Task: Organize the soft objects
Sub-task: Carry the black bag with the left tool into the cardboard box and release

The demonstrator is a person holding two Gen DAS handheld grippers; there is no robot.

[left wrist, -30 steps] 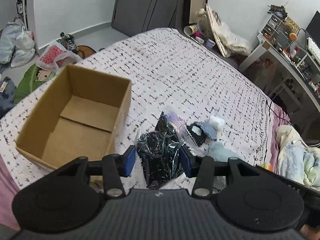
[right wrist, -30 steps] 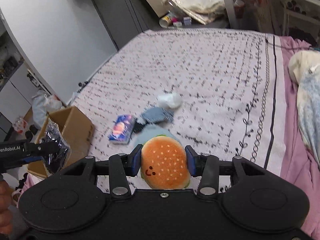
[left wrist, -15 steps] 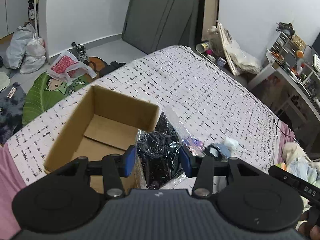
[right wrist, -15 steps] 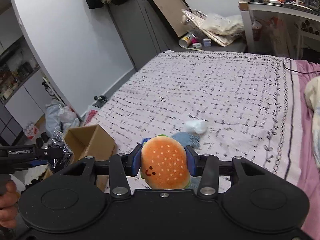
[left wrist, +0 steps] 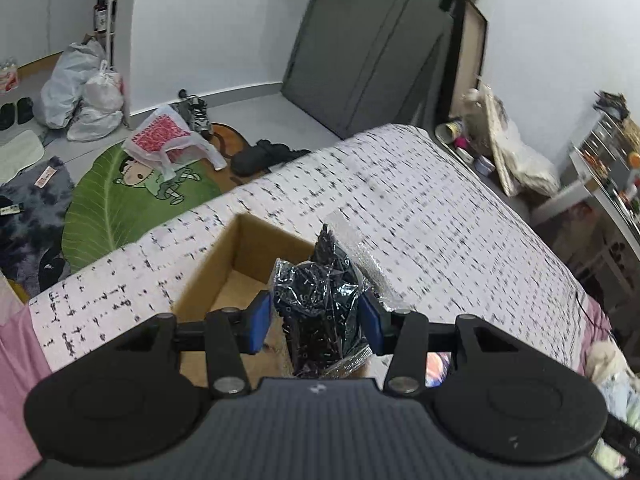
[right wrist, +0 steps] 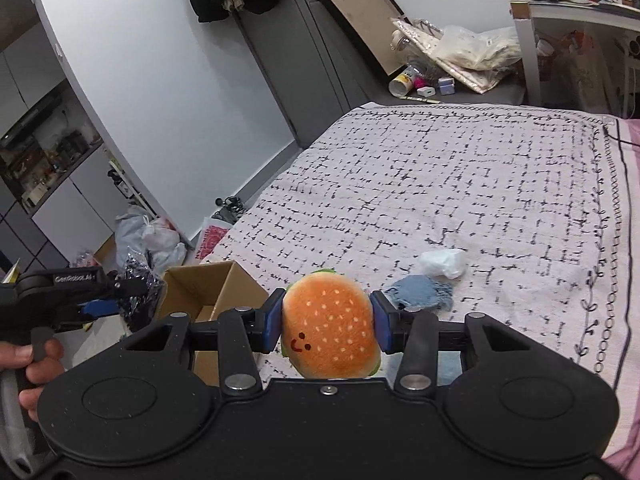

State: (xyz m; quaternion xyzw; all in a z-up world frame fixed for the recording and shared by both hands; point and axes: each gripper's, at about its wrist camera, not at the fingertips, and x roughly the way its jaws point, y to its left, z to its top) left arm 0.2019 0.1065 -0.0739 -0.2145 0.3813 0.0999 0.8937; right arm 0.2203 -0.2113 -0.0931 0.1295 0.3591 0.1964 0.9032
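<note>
Here, burger plush (right wrist: 331,325) sits clamped between hand-held gripper (right wrist: 326,326) fingers — upright.

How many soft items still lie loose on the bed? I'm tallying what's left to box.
2 in view: a white bundle and a blue cloth beside it, beyond the right tool; others may be hidden.

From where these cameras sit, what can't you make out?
- Cardboard box floor: left view, hidden behind the black bagged bundle and blue fingers.
- Colourful packet: left view, only a sliver shows behind the gripper body.
- Burger plush underside: right view, cut off by the gripper body.
</note>
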